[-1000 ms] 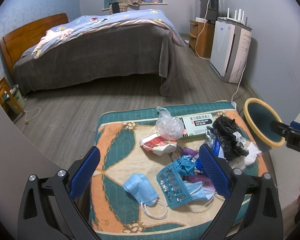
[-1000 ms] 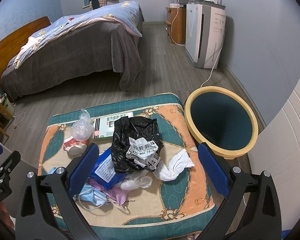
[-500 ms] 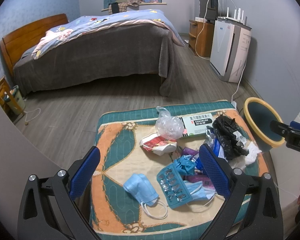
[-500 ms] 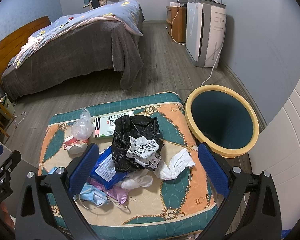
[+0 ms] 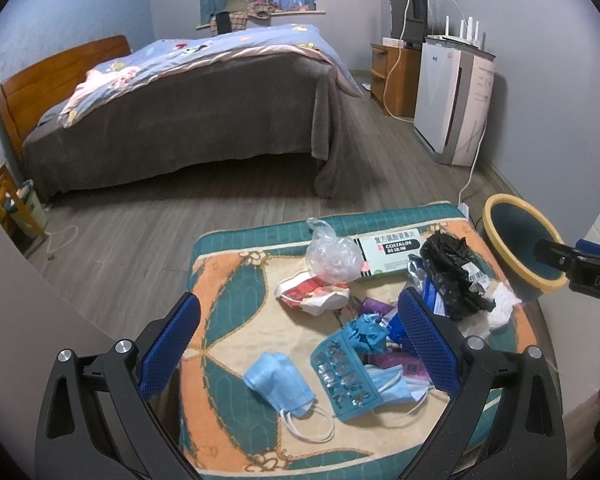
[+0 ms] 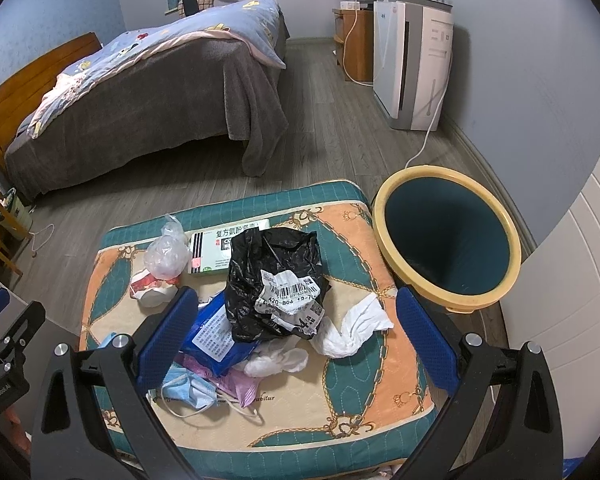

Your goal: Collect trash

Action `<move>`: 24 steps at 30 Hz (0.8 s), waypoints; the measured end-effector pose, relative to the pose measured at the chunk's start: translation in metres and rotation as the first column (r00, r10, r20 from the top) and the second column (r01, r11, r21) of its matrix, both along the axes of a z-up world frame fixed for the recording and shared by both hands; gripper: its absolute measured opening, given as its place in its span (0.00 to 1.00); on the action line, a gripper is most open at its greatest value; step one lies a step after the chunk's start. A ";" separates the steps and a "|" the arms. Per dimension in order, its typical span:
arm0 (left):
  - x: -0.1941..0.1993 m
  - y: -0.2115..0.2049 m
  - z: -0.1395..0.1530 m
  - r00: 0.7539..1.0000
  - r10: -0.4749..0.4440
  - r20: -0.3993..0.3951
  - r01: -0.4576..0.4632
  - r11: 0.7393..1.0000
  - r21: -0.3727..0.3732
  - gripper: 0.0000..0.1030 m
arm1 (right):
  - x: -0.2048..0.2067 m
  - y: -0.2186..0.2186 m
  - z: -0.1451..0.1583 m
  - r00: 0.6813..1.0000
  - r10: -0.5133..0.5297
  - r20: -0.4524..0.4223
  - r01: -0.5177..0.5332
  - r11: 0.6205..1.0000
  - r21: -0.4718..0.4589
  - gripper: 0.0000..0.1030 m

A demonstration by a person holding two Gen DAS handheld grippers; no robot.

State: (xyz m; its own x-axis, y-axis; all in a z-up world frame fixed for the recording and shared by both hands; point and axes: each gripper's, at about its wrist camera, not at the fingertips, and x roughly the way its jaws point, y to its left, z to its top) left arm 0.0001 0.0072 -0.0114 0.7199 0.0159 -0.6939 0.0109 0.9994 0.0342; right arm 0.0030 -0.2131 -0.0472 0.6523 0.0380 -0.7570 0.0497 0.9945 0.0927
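Trash lies on a patterned cushion (image 5: 228,280): a blue face mask (image 5: 278,384), a teal blister pack (image 5: 346,376), a clear plastic bag (image 5: 332,256), a medicine box (image 5: 390,250), a black bag with a barcode label (image 6: 276,284) and white tissue (image 6: 354,330). A teal bin with a yellow rim (image 6: 446,236) stands right of the cushion. My left gripper (image 5: 300,344) is open above the mask and blister pack. My right gripper (image 6: 296,340) is open above the black bag and tissue. Both are empty.
A bed (image 5: 188,116) with a grey cover stands behind the cushion across bare wood floor. A white air purifier (image 6: 412,64) and a wooden cabinet (image 5: 396,76) stand along the right wall. A white cable (image 6: 428,136) runs down toward the bin.
Both views have shifted only slightly. Both grippers stay open, and the trash has not moved.
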 end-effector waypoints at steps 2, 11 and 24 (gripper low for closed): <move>-0.001 -0.001 0.002 1.000 -0.004 0.002 0.004 1.000 0.005 0.95 | 0.000 -0.001 0.000 1.000 0.000 -0.001 0.000 1.000 0.002 0.95; 0.004 0.003 0.002 1.000 0.013 0.001 -0.013 1.000 -0.018 0.95 | 0.016 -0.007 0.004 0.999 -0.031 0.028 0.032 0.999 -0.033 0.94; 0.033 0.042 -0.041 0.982 0.149 -0.118 -0.158 0.985 -0.065 0.95 | 0.060 0.015 -0.032 0.993 0.049 -0.106 -0.051 0.999 -0.015 0.94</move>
